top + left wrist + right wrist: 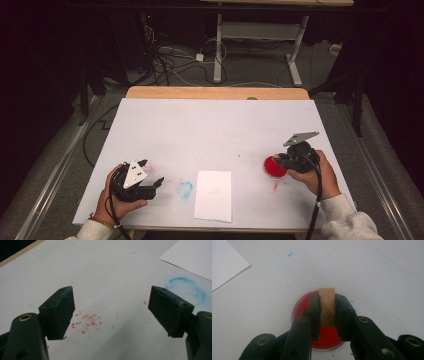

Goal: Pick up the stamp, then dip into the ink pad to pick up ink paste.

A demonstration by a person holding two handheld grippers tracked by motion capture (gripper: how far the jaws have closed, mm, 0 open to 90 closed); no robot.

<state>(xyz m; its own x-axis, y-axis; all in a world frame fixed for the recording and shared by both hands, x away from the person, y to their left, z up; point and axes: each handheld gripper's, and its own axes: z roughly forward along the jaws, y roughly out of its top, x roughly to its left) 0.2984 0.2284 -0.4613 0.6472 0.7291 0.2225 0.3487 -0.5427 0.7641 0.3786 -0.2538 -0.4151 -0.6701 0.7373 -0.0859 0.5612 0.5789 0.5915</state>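
Observation:
A round red ink pad point(274, 167) point(300, 305) lies on the white table cover at the right. My right gripper point(283, 161) point(327, 303) is shut on a tan wooden stamp block point(327, 305) held directly over the pad; whether the block touches the ink I cannot tell. A white sheet of paper point(213, 195) point(189, 256) point(224, 265) lies near the front edge at the centre. My left gripper point(149, 174) point(112, 307) rests at the front left, open, with nothing between its jaws; blue ink shows on its pads point(66, 293).
A blue ink ring point(185, 189) point(186, 290) marks the cover left of the paper. Red specks point(86, 322) are scattered under the left gripper, and a red smear point(275, 186) lies below the pad. The wooden table edge point(215, 92) runs along the back.

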